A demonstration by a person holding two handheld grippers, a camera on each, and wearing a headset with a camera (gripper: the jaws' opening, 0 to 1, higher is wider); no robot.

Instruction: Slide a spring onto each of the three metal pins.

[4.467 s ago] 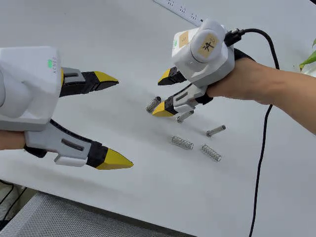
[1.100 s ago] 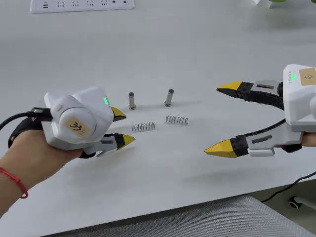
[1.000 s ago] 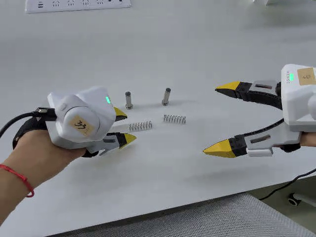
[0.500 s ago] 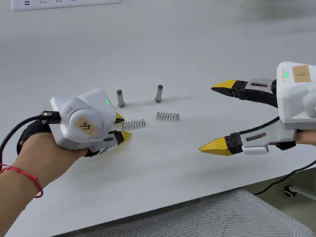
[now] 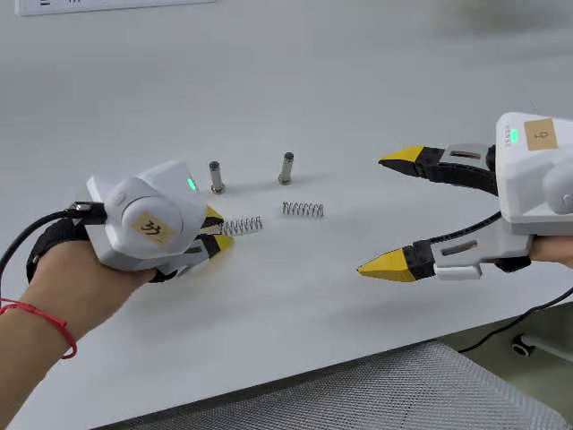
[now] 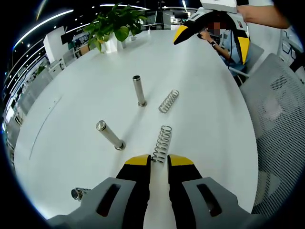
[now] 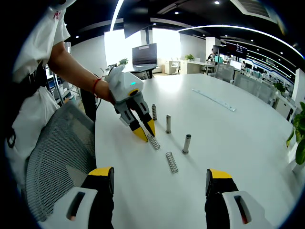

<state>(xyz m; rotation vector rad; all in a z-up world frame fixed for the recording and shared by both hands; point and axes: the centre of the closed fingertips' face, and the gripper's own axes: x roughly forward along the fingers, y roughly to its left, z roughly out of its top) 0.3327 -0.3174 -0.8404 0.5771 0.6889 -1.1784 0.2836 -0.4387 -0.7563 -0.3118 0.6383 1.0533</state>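
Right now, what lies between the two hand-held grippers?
Head view: a coiled steel spring at the left hand-held gripper's tips, then a second loose spring, on the white table.

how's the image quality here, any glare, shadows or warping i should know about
Head view: soft, even light, just a faint shadow on the table below the right gripper, everything sharp. Left gripper view: fisheye bows the table's edge, though the near spring is crisp. Right gripper view: the ceiling light strip and the window behind are blown out white.
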